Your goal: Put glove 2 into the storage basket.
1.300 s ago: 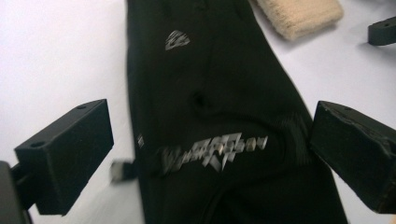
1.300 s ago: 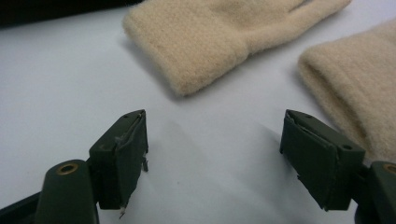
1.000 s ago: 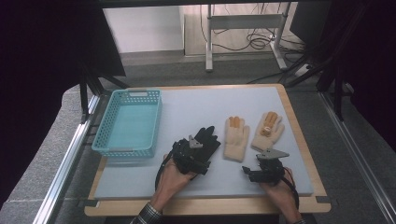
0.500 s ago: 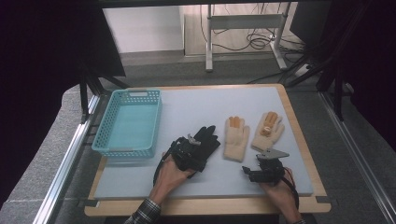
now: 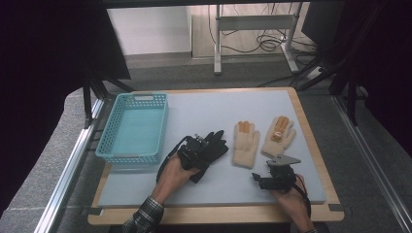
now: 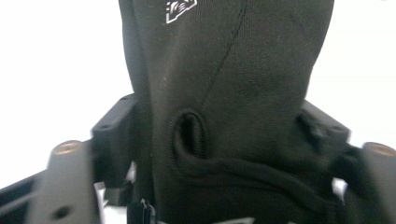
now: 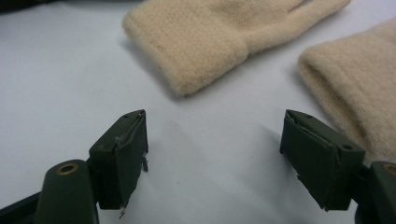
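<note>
A black glove lies on the blue mat, fingers pointing away from me. My left gripper sits at its cuff. In the left gripper view the black glove fills the gap of my left gripper. The jaws have just been closing, and both pads now press on the puckered cuff. Two beige gloves with orange fingertips, one beside the other, lie to the right. My right gripper rests below them, and in its own view it stands open on bare mat short of the beige cuffs.
A light blue plastic basket stands at the left of the mat, near the black glove. The mat lies in a wooden frame. Beyond the table's far edge are a floor, cables and a metal stand.
My left hand has shifted slightly left at the black glove's cuff, and the glove's wrist end looks more bunched. The right hand and the beige gloves have not moved.
</note>
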`<state>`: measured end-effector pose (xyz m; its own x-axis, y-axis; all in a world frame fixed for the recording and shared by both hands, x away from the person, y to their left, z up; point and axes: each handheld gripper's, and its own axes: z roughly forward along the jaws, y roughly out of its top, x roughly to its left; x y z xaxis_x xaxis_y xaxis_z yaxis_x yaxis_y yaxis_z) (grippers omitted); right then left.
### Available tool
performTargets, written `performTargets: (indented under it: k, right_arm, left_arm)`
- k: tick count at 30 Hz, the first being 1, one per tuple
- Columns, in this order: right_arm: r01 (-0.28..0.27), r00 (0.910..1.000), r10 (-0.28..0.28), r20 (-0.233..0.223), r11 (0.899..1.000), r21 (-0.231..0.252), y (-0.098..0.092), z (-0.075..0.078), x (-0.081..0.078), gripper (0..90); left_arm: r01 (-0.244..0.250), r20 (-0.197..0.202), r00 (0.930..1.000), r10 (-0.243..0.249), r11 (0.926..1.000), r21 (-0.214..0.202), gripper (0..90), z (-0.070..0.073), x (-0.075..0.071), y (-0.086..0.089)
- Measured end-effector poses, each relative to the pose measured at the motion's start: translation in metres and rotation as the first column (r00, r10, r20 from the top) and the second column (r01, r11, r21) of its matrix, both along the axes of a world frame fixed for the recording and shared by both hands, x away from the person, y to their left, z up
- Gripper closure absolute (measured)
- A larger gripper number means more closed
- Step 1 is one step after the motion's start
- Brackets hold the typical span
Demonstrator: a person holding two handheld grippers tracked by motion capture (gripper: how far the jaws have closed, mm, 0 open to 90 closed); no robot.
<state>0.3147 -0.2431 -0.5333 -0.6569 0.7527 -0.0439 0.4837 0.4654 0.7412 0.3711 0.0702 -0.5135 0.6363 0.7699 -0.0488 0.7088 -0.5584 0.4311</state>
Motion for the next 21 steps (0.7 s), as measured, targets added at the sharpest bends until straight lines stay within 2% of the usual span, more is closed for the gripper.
performTargets:
  k: [1, 2, 3, 6, 7, 8, 9, 10, 11, 12, 13, 16, 17, 21]
  right_arm:
    - [0.0, 1.0, 0.0, 0.0, 1.0, 0.0, 0.0, 0.0, 0.0, 22.7]
    - [0.0, 1.0, 0.0, 0.0, 1.0, 0.0, 0.0, 0.0, 0.0, 22.7]
    - [0.0, 1.0, 0.0, 0.0, 1.0, 0.0, 0.0, 0.0, 0.0, 22.7]
    - [0.0, 1.0, 0.0, 0.0, 1.0, 0.0, 0.0, 0.0, 0.0, 22.7]
    - [0.0, 1.0, 0.0, 0.0, 1.0, 0.0, 0.0, 0.0, 0.0, 22.7]
    - [0.0, 1.0, 0.0, 0.0, 1.0, 0.0, 0.0, 0.0, 0.0, 22.7]
    - [0.0, 1.0, 0.0, 0.0, 1.0, 0.0, 0.0, 0.0, 0.0, 22.7]
    - [0.0, 1.0, 0.0, 0.0, 1.0, 0.0, 0.0, 0.0, 0.0, 22.7]
    - [0.0, 1.0, 0.0, 0.0, 1.0, 0.0, 0.0, 0.0, 0.0, 22.7]
    - [0.0, 1.0, 0.0, 0.0, 1.0, 0.0, 0.0, 0.0, 0.0, 22.7]
    - [0.0, 1.0, 0.0, 0.0, 1.0, 0.0, 0.0, 0.0, 0.0, 22.7]
    - [0.0, 1.0, 0.0, 0.0, 1.0, 0.0, 0.0, 0.0, 0.0, 22.7]
    - [0.0, 1.0, 0.0, 0.0, 1.0, 0.0, 0.0, 0.0, 0.0, 22.7]
    - [0.0, 1.0, 0.0, 0.0, 1.0, 0.001, 0.0, 0.0, 0.0, 22.7]
  left_arm:
    - [0.009, -0.008, 0.9999, -0.009, 1.0, 0.003, 40.7, 0.002, 0.002, 0.0]
    - [0.016, -0.018, 0.9997, -0.016, 0.9998, 0.008, 44.8, 0.003, 0.003, 0.001]
    - [0.022, -0.03, 0.9993, -0.022, 0.9997, 0.005, 52.9, 0.004, 0.005, 0.002]
    - [0.032, -0.035, 0.9989, -0.032, 0.9995, -0.006, 56.9, 0.005, 0.006, 0.003]
    - [0.041, -0.032, 0.9986, -0.042, 0.9988, -0.027, 59.4, 0.005, 0.006, 0.006]
    - [0.041, -0.032, 0.9986, -0.042, 0.9988, -0.027, 60.2, 0.005, 0.006, 0.006]
    - [0.057, -0.012, 0.9983, -0.058, 0.9981, -0.022, 60.9, 0.007, 0.004, 0.007]
    - [0.057, -0.012, 0.9983, -0.058, 0.9981, -0.022, 61.2, 0.007, 0.004, 0.007]
    - [0.061, 0.012, 0.998, -0.061, 0.9981, -0.007, 61.3, 0.01, 0.002, 0.007]
    - [0.061, 0.012, 0.998, -0.061, 0.9981, -0.007, 61.3, 0.01, 0.002, 0.007]
    - [0.061, 0.029, 0.9978, -0.06, 0.9981, -0.014, 61.3, 0.015, 0.002, 0.008]
    - [0.056, 0.038, 0.9978, -0.055, 0.9978, -0.035, 61.2, 0.022, 0.003, 0.011]
    - [0.048, 0.056, 0.9974, -0.046, 0.998, -0.041, 61.0, 0.028, 0.004, 0.013]
    - [0.038, 0.074, 0.9967, -0.034, 0.998, -0.051, 60.9, 0.038, 0.005, 0.019]
